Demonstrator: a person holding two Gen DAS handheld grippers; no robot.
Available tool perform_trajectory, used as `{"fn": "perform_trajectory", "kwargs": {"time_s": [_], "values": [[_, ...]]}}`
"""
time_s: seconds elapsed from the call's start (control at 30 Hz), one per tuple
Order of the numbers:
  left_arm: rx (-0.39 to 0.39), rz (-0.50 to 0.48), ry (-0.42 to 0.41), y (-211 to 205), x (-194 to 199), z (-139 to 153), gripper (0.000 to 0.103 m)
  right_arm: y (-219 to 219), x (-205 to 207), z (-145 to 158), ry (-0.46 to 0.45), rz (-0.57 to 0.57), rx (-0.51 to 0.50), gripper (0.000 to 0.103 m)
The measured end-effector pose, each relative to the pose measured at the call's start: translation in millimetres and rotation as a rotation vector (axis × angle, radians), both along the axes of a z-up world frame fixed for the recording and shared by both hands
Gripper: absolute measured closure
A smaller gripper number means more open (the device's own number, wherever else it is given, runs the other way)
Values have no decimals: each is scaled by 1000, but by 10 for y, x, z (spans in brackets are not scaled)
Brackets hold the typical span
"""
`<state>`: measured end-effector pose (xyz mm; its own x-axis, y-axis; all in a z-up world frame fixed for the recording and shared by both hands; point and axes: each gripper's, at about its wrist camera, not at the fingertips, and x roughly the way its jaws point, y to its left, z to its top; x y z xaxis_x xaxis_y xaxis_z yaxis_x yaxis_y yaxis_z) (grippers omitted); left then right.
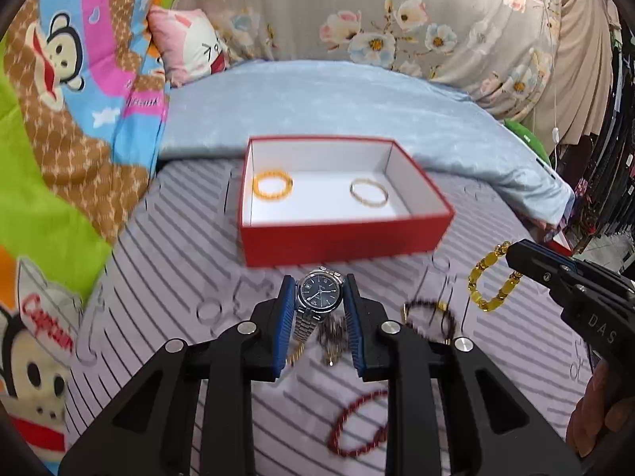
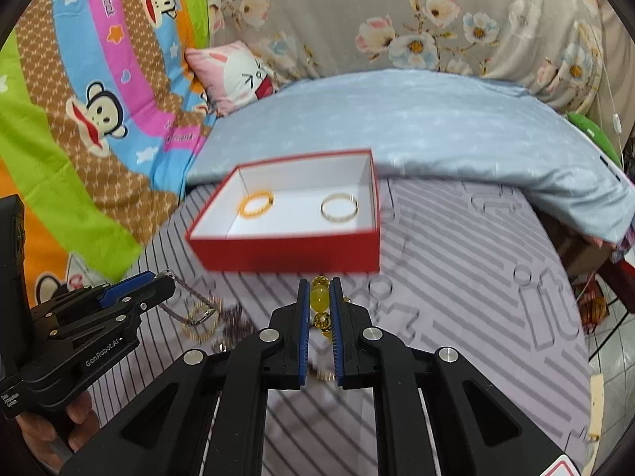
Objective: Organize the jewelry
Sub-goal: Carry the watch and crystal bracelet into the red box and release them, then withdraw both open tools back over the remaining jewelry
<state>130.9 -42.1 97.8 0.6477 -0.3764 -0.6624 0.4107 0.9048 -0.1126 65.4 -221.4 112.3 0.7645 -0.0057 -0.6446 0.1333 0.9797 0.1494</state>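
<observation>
Red box [image 1: 341, 240] with 2 bracelets inside; left jaws pinching watch [image 1: 319, 293], right jaws pinching yellow beads [image 2: 319, 305]

A bedroom in a home. Shown by a bed with a soft striped grey sheet [image 1: 166, 277], a pale blue blanket [image 1: 337, 99], a bright quilt with cartoon monkeys [image 1: 59, 79], a small pink bunny pillow [image 2: 234, 75] and a big grey cloth with flowers [image 2: 397, 20]. Clothes hanging at the right side [image 1: 587, 59].
</observation>
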Motion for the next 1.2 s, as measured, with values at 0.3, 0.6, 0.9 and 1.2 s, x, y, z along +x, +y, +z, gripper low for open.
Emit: {"fn": "perform_trajectory", "kwargs": {"time_s": [0.3, 0.6, 0.9, 1.2], "values": [[13, 16, -98, -295, 649, 391, 79, -59, 716, 467, -92, 18, -69, 93], [62, 29, -74, -564, 1139, 128, 79, -180, 1353, 194, -34, 13, -44, 92], [87, 62, -41, -627, 1332, -171, 71, -281, 1497, -163, 21, -10, -23, 75], [108, 68, -83, -629, 1113, -89, 59, -235, 1219, -137, -5, -18, -33, 66]]}}
